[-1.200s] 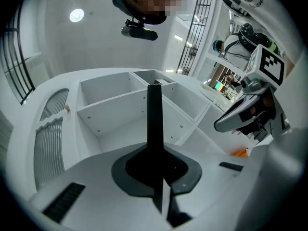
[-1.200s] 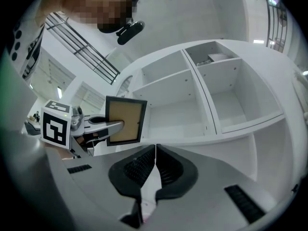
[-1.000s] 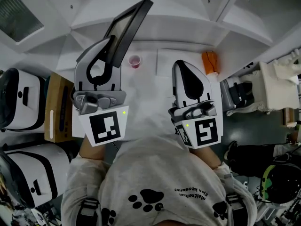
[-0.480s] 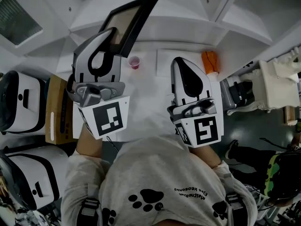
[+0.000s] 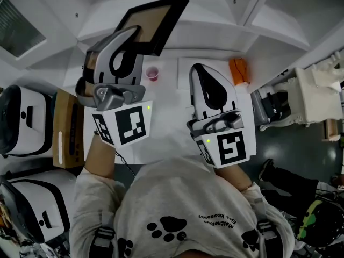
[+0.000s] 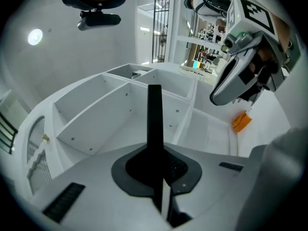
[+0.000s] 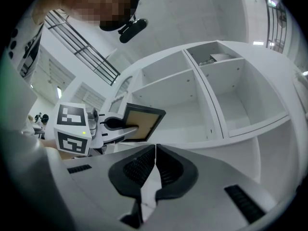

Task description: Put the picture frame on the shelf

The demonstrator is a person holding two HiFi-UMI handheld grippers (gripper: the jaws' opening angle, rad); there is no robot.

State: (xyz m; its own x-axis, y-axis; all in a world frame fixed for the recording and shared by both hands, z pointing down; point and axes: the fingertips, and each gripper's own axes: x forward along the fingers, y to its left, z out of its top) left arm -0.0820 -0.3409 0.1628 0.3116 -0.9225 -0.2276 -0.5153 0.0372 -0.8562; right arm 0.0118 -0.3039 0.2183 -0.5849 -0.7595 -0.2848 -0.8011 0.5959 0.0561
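The picture frame (image 5: 156,21), black-rimmed with a tan panel, hangs tilted in front of the white shelf (image 5: 226,23). My left gripper (image 5: 135,36) is shut on the frame's lower edge. In the left gripper view the frame (image 6: 154,121) shows edge-on as a black strip rising from the closed jaws, with the shelf's compartments (image 6: 103,110) behind it. My right gripper (image 5: 203,73) hovers beside it over the white tabletop, shut and empty. The right gripper view shows its own jaws (image 7: 155,154) pressed together, and the left gripper (image 7: 113,125) holding the frame (image 7: 142,123) before the shelf (image 7: 192,97).
An orange object (image 5: 240,70) and a small pink cup (image 5: 152,72) sit on the tabletop (image 5: 172,128) near the shelf's foot. A cardboard box (image 5: 67,128) and black-and-white cases (image 5: 24,117) stand at the left. A white machine (image 5: 317,95) is at the right.
The left gripper has lifted the frame and swung it rightward, so its tan panel now shows more fully. The right gripper has shifted slightly left.
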